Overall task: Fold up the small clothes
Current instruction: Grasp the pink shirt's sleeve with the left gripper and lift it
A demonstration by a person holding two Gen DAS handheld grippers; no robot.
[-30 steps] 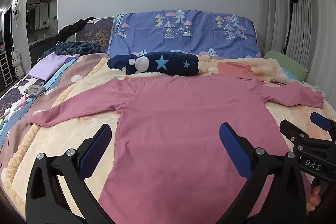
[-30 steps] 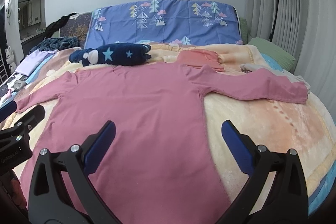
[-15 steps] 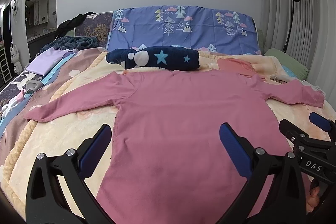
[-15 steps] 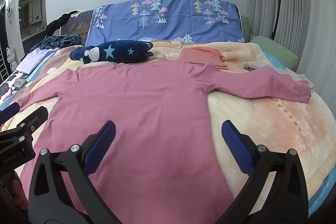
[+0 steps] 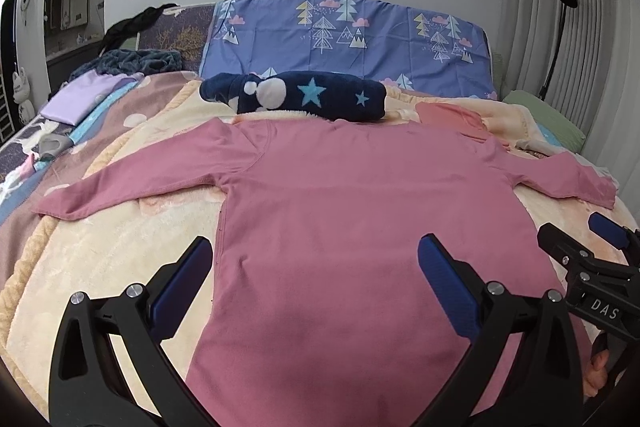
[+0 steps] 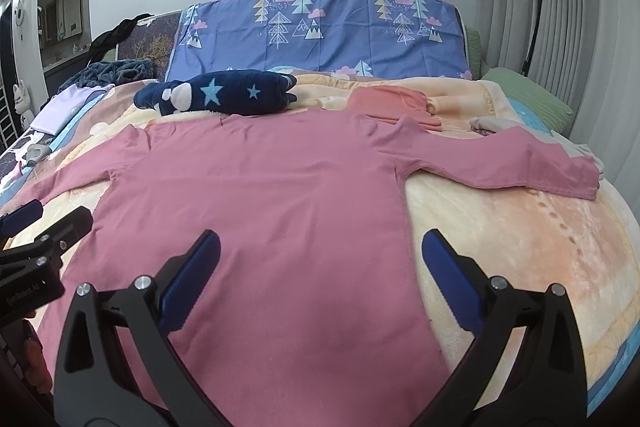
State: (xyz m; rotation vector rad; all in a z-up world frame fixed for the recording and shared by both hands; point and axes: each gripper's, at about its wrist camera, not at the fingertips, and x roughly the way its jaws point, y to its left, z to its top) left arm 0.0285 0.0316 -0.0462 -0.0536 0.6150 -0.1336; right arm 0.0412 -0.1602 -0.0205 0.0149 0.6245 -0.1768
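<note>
A pink long-sleeved shirt (image 5: 360, 211) (image 6: 256, 211) lies flat on the bed, collar toward the headboard and both sleeves spread out to the sides. My left gripper (image 5: 312, 279) hovers open over the shirt's lower left part, holding nothing. Over the lower right part my right gripper (image 6: 320, 275) is also open and holds nothing. Each gripper shows at the edge of the other's view. The shirt's bottom hem is hidden under the gripper frames.
A folded navy star-print garment (image 5: 296, 99) lies just beyond the collar, and a folded coral piece (image 6: 388, 103) beside it. Blue tree-print pillows (image 5: 348, 43) line the headboard. A cream blanket (image 6: 520, 235) covers the bed; lilac cloth (image 5: 80, 95) lies far left.
Both views have pitched slightly upward and drawn a little nearer; the shirt looks a touch lower in frame. The shirt has not moved and both grippers stay open.
</note>
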